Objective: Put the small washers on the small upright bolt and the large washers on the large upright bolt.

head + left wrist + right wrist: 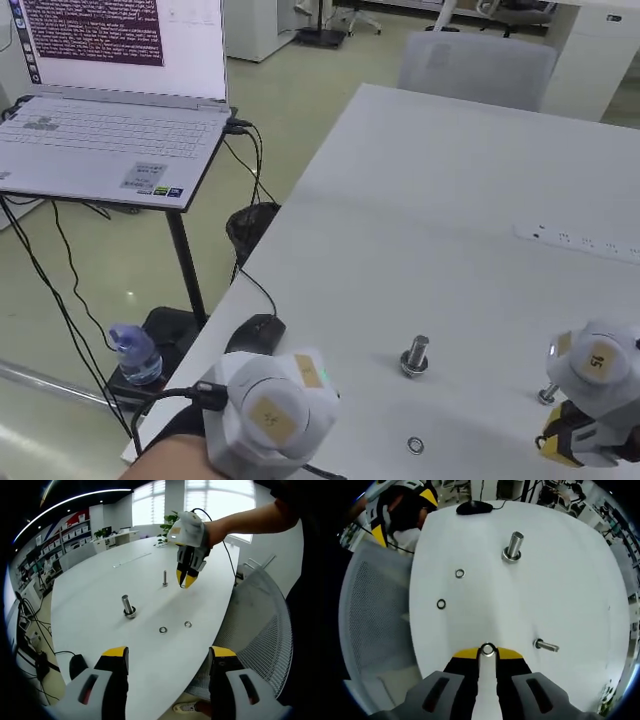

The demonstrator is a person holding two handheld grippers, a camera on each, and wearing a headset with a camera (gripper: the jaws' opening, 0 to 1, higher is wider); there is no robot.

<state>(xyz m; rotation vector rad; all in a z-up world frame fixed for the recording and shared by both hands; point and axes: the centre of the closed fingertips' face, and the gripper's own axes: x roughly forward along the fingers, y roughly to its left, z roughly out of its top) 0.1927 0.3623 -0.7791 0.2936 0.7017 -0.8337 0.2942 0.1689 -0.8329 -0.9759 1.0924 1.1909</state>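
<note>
The large upright bolt [416, 355] [127, 605] [513, 545] stands mid-table with a washer around its foot. The small upright bolt [548, 393] [165, 577] [546, 645] stands further right. My right gripper [488, 655] [555, 443] [188, 580] is shut on a washer [488, 649] and hangs above the table close to the small bolt. Two loose washers [459, 573] [441, 603] [163, 629] [188, 624] lie flat near the table's front edge; one washer [415, 445] lies below the large bolt. My left gripper [169, 655] [270, 415] is open, held off the front edge, nothing between its jaws.
A black mouse [255, 333] with its cable lies at the table's left edge. A white power strip [580, 243] sits at the far right. A laptop [110, 130] stands on a side stand to the left. A mesh chair [260, 620] is by the front edge.
</note>
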